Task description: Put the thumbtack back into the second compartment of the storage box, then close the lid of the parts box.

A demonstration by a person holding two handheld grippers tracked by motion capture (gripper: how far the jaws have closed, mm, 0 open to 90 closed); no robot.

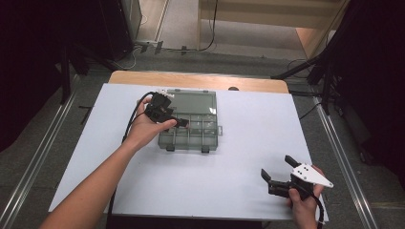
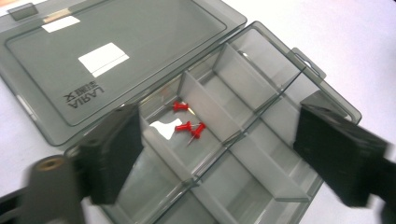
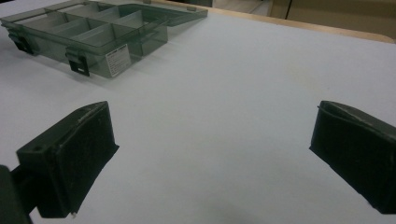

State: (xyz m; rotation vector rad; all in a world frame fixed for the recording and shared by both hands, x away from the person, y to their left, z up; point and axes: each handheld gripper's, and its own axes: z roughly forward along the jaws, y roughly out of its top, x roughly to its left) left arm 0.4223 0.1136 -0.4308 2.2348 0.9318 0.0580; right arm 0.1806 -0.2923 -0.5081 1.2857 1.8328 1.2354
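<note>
While the left gripper (image 2: 215, 154) hovered over the open compartment box (image 1: 188, 121) at frame centre, jaws apart and empty, three red pushpins (image 2: 189, 125) lay in one compartment, likely just dropped. Right gripper (image 1: 278, 171) idled lower right, jaws apart.

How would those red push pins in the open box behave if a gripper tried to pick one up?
The push pins look tiny against the jaws, so probably very light and apt to slip or flick away. With round heads and thin points, they would likely roll or pivot when nudged. They lie loose in one compartment of the box, whose walls may crowd wide jaws.
</note>
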